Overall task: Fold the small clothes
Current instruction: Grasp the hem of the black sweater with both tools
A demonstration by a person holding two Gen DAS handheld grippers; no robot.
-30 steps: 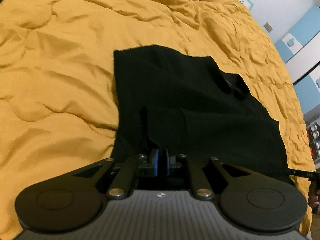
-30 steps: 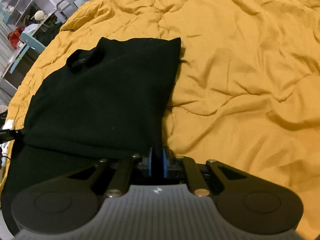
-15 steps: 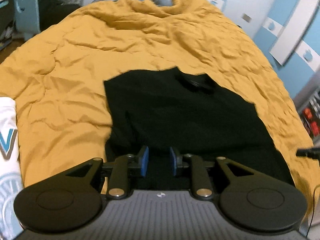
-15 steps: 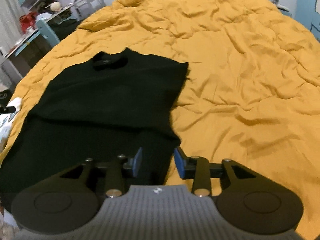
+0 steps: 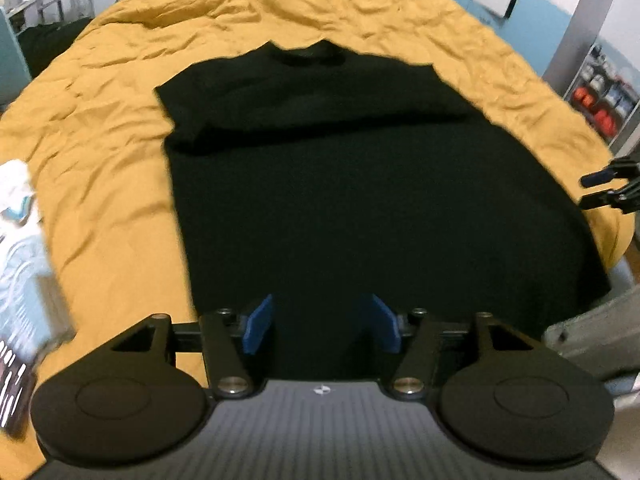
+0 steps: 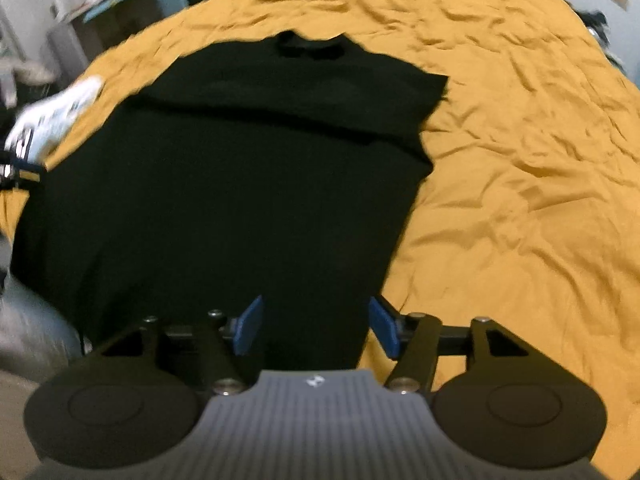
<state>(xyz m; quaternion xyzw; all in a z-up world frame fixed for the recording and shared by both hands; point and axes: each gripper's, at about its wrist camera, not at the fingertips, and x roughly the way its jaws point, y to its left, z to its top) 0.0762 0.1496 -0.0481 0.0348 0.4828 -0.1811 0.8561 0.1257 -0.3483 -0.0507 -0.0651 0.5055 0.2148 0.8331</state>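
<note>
A black T-shirt point(image 5: 360, 184) lies flat on the mustard-yellow quilt point(image 5: 104, 168), collar at the far end, sleeves folded in across the chest. My left gripper point(image 5: 322, 326) hovers above the shirt's near left hem; its jaws are opening and nothing sits between the blue pads. In the right wrist view the same shirt point(image 6: 240, 184) fills the left half of the picture. My right gripper point(image 6: 316, 328) hangs over the shirt's near right edge, its jaws opening too and holding nothing. The right gripper's fingers point(image 5: 604, 188) also show at the right edge of the left wrist view.
A white printed garment point(image 5: 20, 264) lies on the quilt left of the shirt, also seen as a white garment point(image 6: 52, 116) in the right wrist view. Bare quilt point(image 6: 520, 160) spreads to the right. Shelves and blue-white cupboards point(image 5: 600, 104) stand beyond the bed.
Both grippers let go of the black cloth and opened, then drew back toward the near hem and rose. The shirt now lies flat with its whole length in view.
</note>
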